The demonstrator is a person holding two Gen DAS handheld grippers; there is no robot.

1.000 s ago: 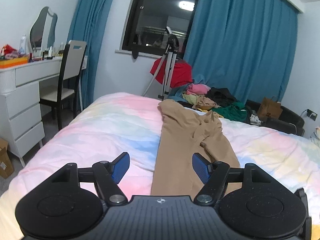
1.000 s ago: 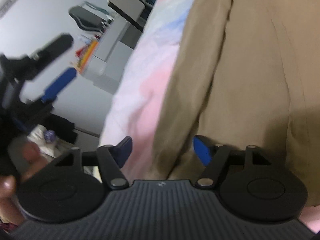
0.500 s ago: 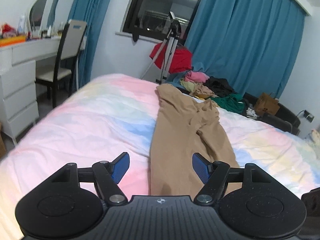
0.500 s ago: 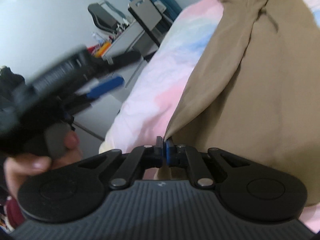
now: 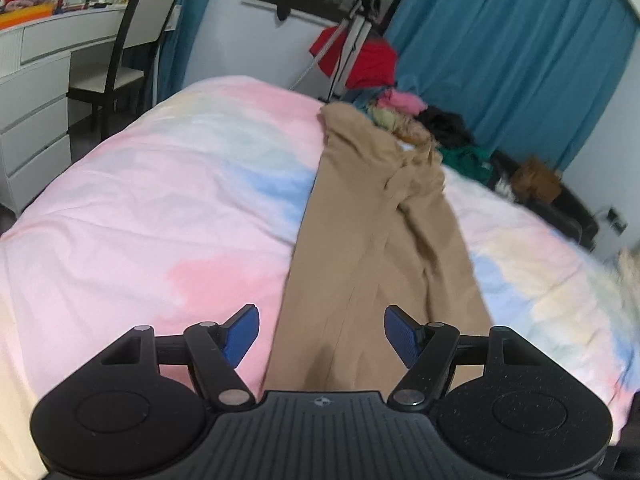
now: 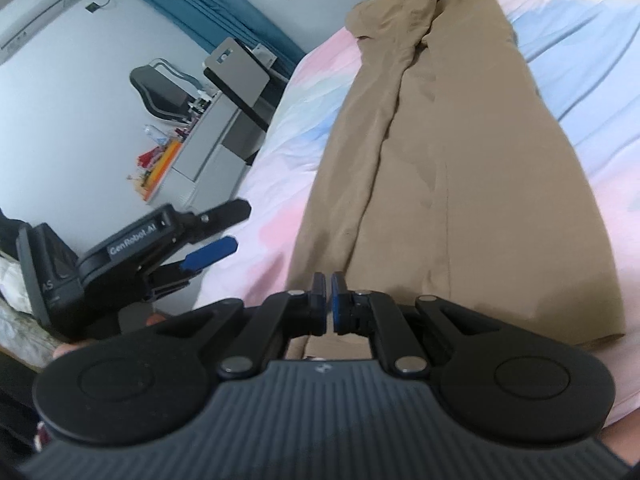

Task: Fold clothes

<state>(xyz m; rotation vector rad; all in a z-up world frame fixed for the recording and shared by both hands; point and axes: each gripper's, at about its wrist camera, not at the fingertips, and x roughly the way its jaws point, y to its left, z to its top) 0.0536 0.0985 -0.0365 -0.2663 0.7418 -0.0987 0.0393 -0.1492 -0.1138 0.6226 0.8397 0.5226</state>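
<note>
Tan trousers [image 5: 380,240] lie lengthwise on the pastel bed cover [image 5: 160,200], waist at the far end and leg hems near me. My left gripper [image 5: 322,336] is open just above the near hem, its blue pads either side of the cloth without touching it. In the right wrist view the trousers [image 6: 440,160] stretch away from my right gripper [image 6: 328,300], whose pads are pressed together at the hem's near left corner, with cloth running under them. The left gripper [image 6: 232,228] shows there too, at the left off the bed's edge, in a person's hand [image 6: 64,350].
A heap of mixed clothes [image 5: 420,120] lies at the bed's far end beside a tripod [image 5: 352,40] draped in red cloth. A white dresser [image 5: 32,100] and a chair [image 5: 128,40] stand left of the bed. Blue curtains hang behind.
My right gripper went from open to shut at the trousers' hem corner and has moved along with it. The left gripper tipped downward and came lower over the near hem, still open.
</note>
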